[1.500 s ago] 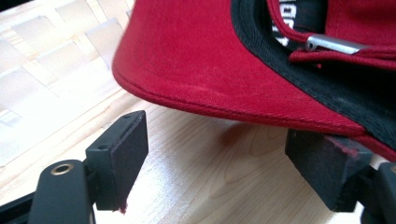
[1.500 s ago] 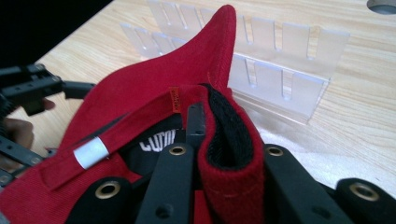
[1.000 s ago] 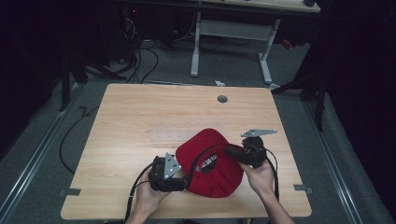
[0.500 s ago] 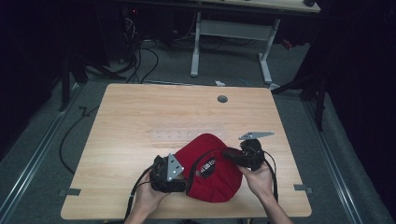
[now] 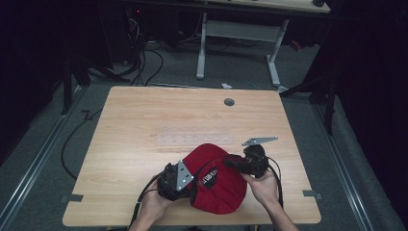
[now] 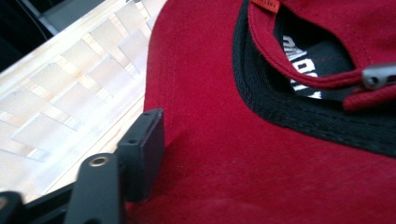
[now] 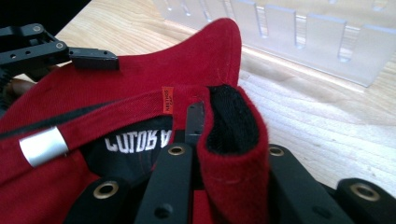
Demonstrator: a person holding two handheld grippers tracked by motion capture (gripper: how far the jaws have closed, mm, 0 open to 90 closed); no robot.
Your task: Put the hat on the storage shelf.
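Observation:
A red cap (image 5: 216, 185) with a black inner band lies upside-down near the table's front edge. My right gripper (image 5: 230, 161) is shut on the cap's back rim, a fold of red and black fabric pinched between its jaws (image 7: 224, 126). My left gripper (image 5: 194, 181) is at the cap's left side. Its jaws have just been closing with the cap's fabric between them. One pad (image 6: 142, 151) presses into the red cloth (image 6: 233, 140); the other jaw is hidden under the cap. A silver strap buckle (image 7: 44, 145) shows beside the white lettering.
A clear plastic slotted rack (image 5: 195, 140) lies flat on the wooden table (image 5: 144, 115), just beyond the cap. A round cable hole (image 5: 229, 102) sits near the far edge. Dark floor, cables and a desk frame lie behind the table.
The cap and my right gripper have shifted a little toward the table's near edge. The left hand has stayed where it was, at the cap's left side.

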